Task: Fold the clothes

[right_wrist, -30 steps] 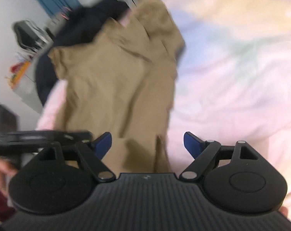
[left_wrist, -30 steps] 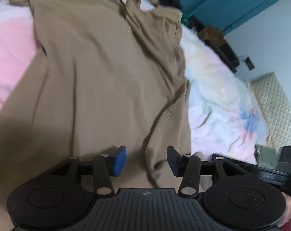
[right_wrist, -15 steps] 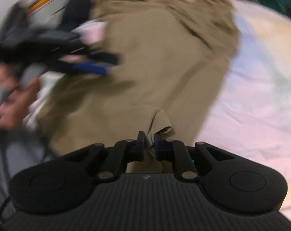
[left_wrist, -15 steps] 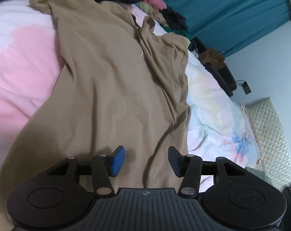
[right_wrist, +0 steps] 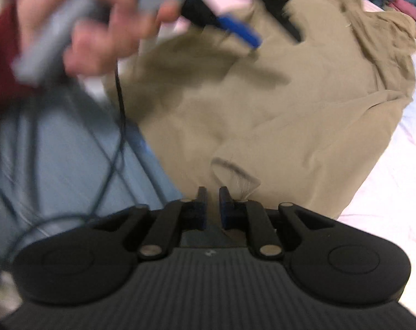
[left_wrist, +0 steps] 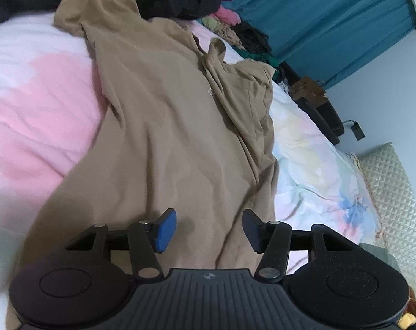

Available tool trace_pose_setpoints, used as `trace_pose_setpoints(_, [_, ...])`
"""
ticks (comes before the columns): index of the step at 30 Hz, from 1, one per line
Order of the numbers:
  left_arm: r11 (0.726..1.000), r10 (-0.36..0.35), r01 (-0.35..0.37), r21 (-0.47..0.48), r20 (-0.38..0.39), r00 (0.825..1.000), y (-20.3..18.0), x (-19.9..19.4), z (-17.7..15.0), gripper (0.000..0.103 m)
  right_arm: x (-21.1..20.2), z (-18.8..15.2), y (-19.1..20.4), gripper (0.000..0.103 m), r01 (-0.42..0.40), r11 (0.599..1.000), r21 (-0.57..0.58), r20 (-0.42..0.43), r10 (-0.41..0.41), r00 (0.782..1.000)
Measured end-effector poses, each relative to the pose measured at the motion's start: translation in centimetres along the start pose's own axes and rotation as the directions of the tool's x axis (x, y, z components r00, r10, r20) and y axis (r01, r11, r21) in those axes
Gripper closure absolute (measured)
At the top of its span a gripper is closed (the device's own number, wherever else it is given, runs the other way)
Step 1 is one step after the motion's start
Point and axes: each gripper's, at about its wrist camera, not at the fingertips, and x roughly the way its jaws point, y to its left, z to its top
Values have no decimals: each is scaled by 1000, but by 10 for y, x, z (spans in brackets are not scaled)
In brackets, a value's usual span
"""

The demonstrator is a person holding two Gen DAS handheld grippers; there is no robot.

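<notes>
1. On the bed (left_wrist: pixel 37 115) we see the tan shirt (left_wrist: pixel 180 143) spread lengthwise.
2. Our left tool (left_wrist: pixel 209 229) hovers released over its hem.
3. Our right tool (right_wrist: pixel 213 207) is clenched on a fold of the shirt.

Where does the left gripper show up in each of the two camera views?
Left wrist view: the left gripper sits at bottom centre, open over the tan shirt.
Right wrist view: the same gripper appears blurred at the top, its blue pad above the shirt.
Shared landmark: the tan shirt on the pastel bedsheet.

Right tongs (right_wrist: pixel 213 206) newly clamped on shirt (right_wrist: pixel 290 115) hem.
</notes>
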Motion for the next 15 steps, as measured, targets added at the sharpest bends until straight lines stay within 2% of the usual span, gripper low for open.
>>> trace_pose_setpoints(1, [1000,9,-9,10,10,1000,-1,-1,1,35,-13,4,-10,44,3,999,42,52,-6,999])
trace_pose_setpoints(3, [999,26,-26,29,30,999,-3,-3,4,25,-37,13,-31,26,21,992,125,159,-41,986])
trace_pose_setpoints(4, [999,34,-35,39,41,999,-5,-4,5,24,-48,18,-42,20,34,986,163,211,-68,975])
trace_pose_setpoints(6, [997,51,-54,58,60,997,-10,-1,10,19,-65,31,-66,20,78,967,242,314,-154,937])
trace_pose_setpoints(8, [992,87,-92,82,68,994,-18,12,20,19,-78,38,-88,20,105,935,339,412,-248,877])
trace_pose_setpoints(11, [986,118,-125,113,74,990,-29,34,36,19,-88,37,-120,20,87,852,516,530,-398,749])
trace_pose_setpoints(13, [986,109,-117,116,78,991,-35,51,49,19,-85,29,-149,20,35,789,613,562,-467,682])
trace_pose_setpoints(15, [987,106,-115,111,83,991,-41,74,62,19,-75,16,-169,20,22,746,666,570,-528,629])
